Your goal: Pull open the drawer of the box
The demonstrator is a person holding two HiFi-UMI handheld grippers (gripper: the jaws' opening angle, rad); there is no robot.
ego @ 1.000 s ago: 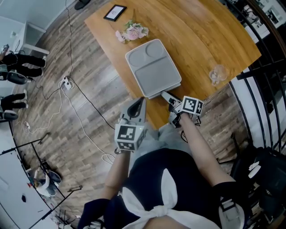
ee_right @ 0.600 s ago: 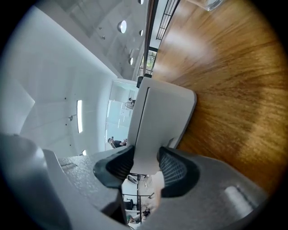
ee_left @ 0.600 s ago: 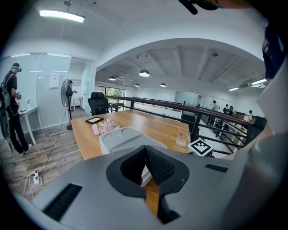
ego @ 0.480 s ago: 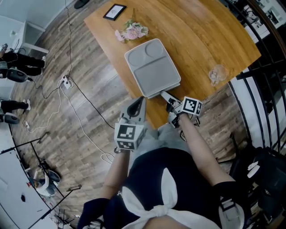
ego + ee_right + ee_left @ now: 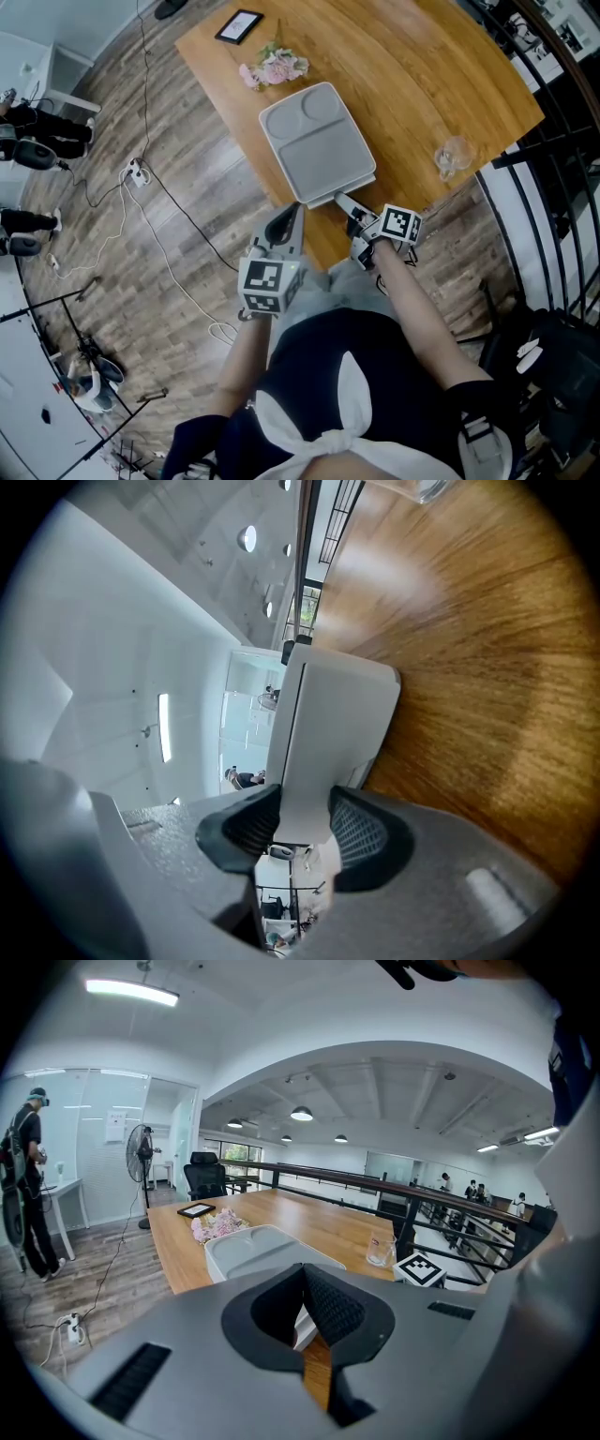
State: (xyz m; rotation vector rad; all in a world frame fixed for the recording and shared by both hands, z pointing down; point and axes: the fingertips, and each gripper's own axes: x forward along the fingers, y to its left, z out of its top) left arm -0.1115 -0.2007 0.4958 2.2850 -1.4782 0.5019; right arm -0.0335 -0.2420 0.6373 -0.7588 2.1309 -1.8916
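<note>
Box: the grey box [image 5: 317,141] lies flat on the wooden table [image 5: 422,75], its near end close to the near table edge, probably so the drawer can be reached from where the person stands.
Drawer: it [image 5: 314,761] sits at the near end of the box and looks fully pushed in; I judge the pull has not begun.
Right gripper: it [image 5: 349,208] reaches the near end of the box almost level. Its jaws have just been closing, the pale drawer front is between them, and both pads lie against its two faces, so it is clenched on the drawer. The grip is there to give something to tug on, since the front looks thin and smooth.
Left gripper: it [image 5: 289,220] hangs just off the near table edge, left of the box's near corner and clear of it. Its pads [image 5: 330,1302] meet at the tips with nothing between them. It seems parked, or ready to steady the box if it slides.
Next move: a straight pull toward the person, in line with the box, should suit best.
Risk: the whole box may slide on the table instead of the drawer coming out.
Bystanders: a glass [image 5: 453,155] stands far right, flowers [image 5: 277,67] and a picture frame [image 5: 241,26] at the far end, all well apart from the pull path.
</note>
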